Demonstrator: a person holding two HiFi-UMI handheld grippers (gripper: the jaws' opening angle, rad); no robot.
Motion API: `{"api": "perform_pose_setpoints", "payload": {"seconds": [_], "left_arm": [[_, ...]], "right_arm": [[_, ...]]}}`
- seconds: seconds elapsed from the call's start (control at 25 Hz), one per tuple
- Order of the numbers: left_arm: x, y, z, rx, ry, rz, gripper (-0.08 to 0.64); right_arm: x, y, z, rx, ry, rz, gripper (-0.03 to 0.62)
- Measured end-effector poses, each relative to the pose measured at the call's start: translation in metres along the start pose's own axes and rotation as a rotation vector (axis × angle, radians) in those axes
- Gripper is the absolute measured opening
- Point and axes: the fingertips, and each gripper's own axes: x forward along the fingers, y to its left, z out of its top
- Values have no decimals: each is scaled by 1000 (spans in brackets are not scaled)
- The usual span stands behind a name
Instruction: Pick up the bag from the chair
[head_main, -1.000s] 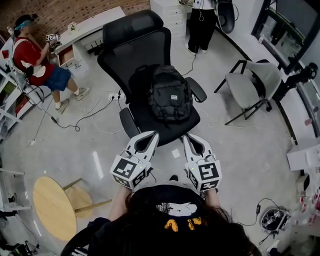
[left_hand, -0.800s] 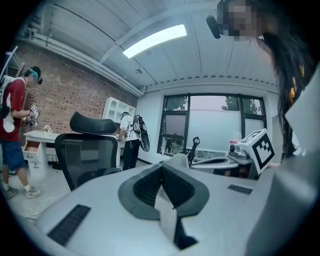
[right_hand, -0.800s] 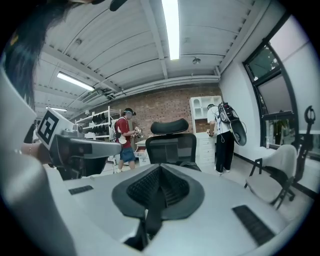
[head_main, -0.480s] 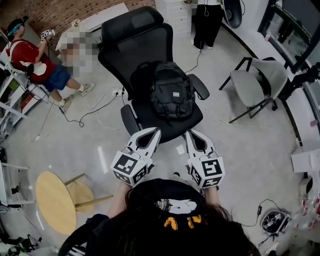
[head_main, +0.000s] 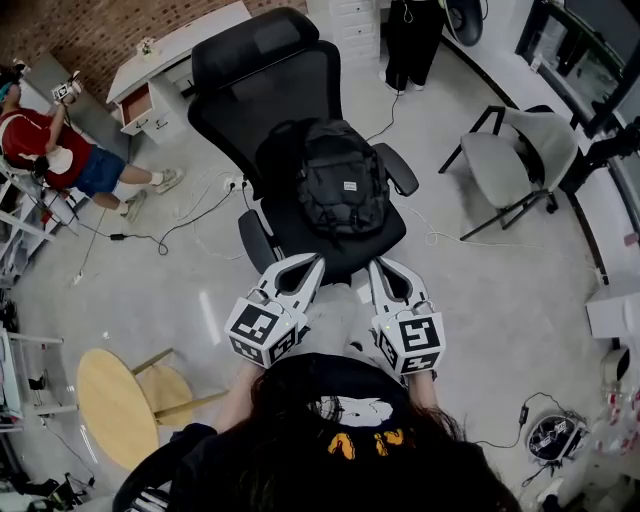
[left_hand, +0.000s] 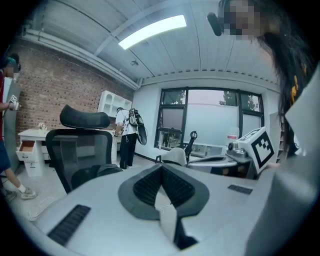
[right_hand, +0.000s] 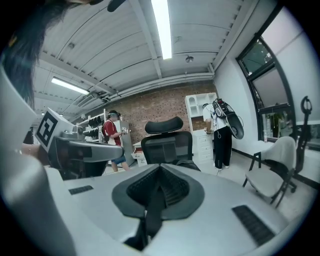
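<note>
A black backpack (head_main: 340, 182) stands upright on the seat of a black office chair (head_main: 268, 85), leaning against its backrest. Both grippers hang side by side just before the seat's front edge, short of the bag. The left gripper (head_main: 309, 262) and the right gripper (head_main: 377, 264) are shut, with nothing between their jaws. In the left gripper view the left gripper (left_hand: 161, 168) points past the chair (left_hand: 80, 142). In the right gripper view the right gripper (right_hand: 160, 167) points at the chair (right_hand: 167, 142); the jaws hide most of the bag.
A grey chair (head_main: 510, 160) stands at the right, and a round wooden table (head_main: 112, 405) at the lower left. Cables (head_main: 190, 225) run over the floor left of the office chair. A person in red (head_main: 45, 150) is at the far left; another person (head_main: 410, 35) stands behind the chair.
Both grippers stay shut, in almost the same place before the chair. The person in red has moved toward the left edge. The view has shifted slightly.
</note>
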Motion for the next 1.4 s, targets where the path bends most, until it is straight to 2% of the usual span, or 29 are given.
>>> {"api": "perform_pose_setpoints", "payload": {"seconds": [0.24,0.6,0.8,1.0,1.24,1.28,1.4], "left_arm": [[31,24,3,0,5,-29,5],[83,95,18,-1,-3,-41,5],[102,143,30,-18,-23,-29,5],[114,180,31,-24,-15,-7,5],[122,213,23,-33,-3,16,5],[123,218,22,-36,-1,18,5],[127,228,20,-40,-2,25,5]], "right_arm": [[28,-18,2,1,10,-19,6],[112,-51,18,-11,43,-33,6],[164,-70,24,-68,82,-50,6],[221,-95,18,-181,150,-46,8],[289,-134,10,-223,202,-75,9],[299,-139,8,-229,220,-72,14],[324,-149,1,-249,268,-48,105]]}}
